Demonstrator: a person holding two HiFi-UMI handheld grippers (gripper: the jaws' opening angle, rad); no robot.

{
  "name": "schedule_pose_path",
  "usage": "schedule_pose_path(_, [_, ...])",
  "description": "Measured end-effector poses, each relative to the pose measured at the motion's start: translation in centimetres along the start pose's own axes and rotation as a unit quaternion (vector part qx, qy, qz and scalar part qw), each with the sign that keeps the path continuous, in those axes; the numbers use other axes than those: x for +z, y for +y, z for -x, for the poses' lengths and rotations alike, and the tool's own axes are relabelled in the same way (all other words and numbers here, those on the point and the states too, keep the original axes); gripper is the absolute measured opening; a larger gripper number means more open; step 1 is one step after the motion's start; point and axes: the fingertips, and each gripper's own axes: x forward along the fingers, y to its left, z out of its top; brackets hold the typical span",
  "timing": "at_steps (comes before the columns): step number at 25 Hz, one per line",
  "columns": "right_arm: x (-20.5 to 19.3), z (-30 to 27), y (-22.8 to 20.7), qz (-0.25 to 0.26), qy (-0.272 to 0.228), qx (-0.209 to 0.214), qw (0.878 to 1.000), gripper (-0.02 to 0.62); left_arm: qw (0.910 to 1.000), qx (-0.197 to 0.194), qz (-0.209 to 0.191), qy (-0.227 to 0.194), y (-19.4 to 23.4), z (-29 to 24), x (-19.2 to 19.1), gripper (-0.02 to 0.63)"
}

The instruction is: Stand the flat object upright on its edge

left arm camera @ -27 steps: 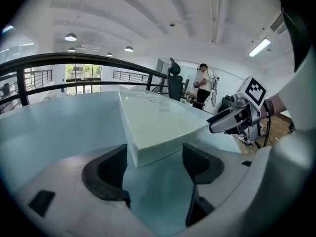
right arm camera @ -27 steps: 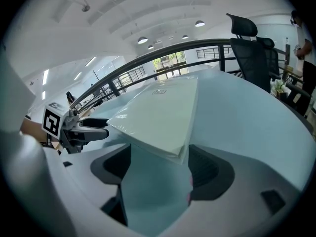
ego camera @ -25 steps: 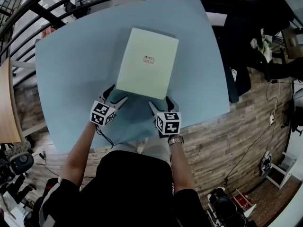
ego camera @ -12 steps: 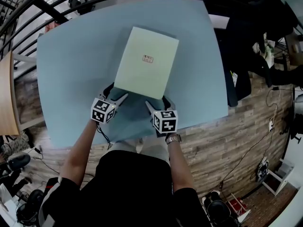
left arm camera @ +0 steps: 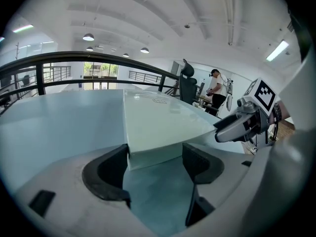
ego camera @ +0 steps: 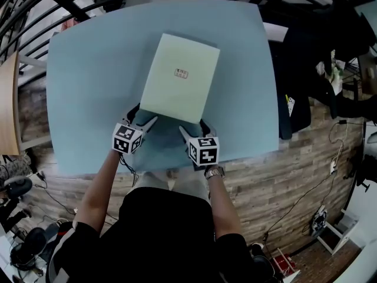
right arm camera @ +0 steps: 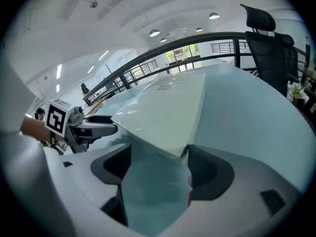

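A pale blue table (ego camera: 82, 87) is seen in the head view. The flat object (ego camera: 179, 81), a pale green rectangular slab, is laid flat near the middle of the table, with one short edge turned toward the person. The left gripper (ego camera: 144, 118) is placed at the near left corner of that edge and the right gripper (ego camera: 194, 128) at the near right corner. A small label (ego camera: 181, 73) is carried on the top face.

In the left gripper view the jaws are held apart and the slab's corner is received between them. The left-hand jaw appears to touch the slab's side, though contact cannot be confirmed. In the right gripper view the jaws are likewise spread, and the corner is set just beside the right-hand jaw. Nothing is clamped.

The step in hand is judged to be the seating of both corners. Each corner should be taken deep between the pads before closure. Both grips should be closed together, and the near edge raised evenly so that the slab is pivoted on its far edge. Slight forward pressure is advised, since the far edge may slide.
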Motion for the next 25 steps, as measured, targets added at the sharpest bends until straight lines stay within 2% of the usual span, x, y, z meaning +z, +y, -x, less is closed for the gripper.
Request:
schedule_pose_path(13, [-0.3, 0.4, -1.2, 0.033, 0.019, 0.027, 0.999, 0.336, 0.9988, 0.042, 0.023, -0.006, -1.9, 0.7, -1.6, 0.330])
schedule_pose_path(25, [-0.2, 1.7, -2.9, 0.070, 0.033, 0.059, 0.995, 0.336, 0.9929, 0.091, 0.074, -0.021, -4.7, 1.2, -2.2, 0.330])
